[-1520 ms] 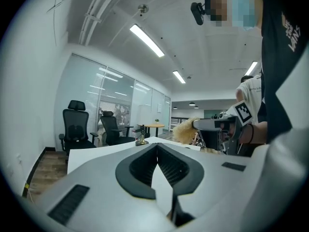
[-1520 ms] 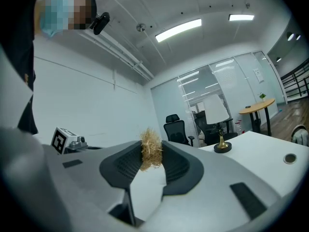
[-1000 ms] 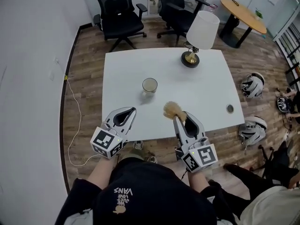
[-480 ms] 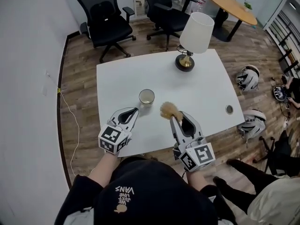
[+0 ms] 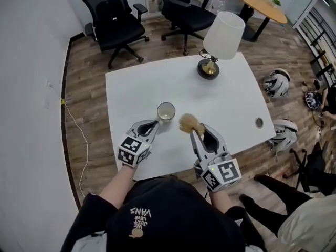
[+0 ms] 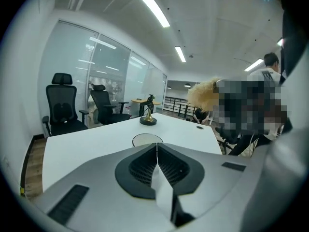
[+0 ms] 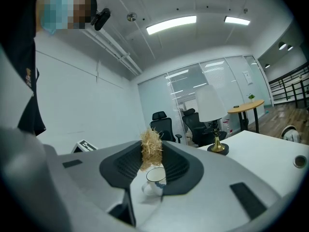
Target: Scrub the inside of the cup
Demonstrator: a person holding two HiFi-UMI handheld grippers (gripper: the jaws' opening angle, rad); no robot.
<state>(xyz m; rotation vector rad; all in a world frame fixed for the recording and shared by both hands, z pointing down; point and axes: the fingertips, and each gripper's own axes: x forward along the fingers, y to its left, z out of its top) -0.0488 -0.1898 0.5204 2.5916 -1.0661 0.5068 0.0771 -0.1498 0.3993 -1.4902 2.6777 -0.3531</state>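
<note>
The cup (image 5: 166,111) stands upright on the worktop (image 5: 231,93), left of its middle and nearer the near edge. The left hand-held gripper (image 5: 153,124), jaws together and empty, points at it from just beside. The right hand-held gripper (image 5: 195,133) clamps a brush (image 5: 188,123).

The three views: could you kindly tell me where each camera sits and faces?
Head view: on the person's head, steeply down at the table; both forearms show.
Left gripper view: on the left gripper, along shut jaws toward the cup.
Right gripper view: on the right gripper, past its held brush.
Shared: cup, lamp.
</note>
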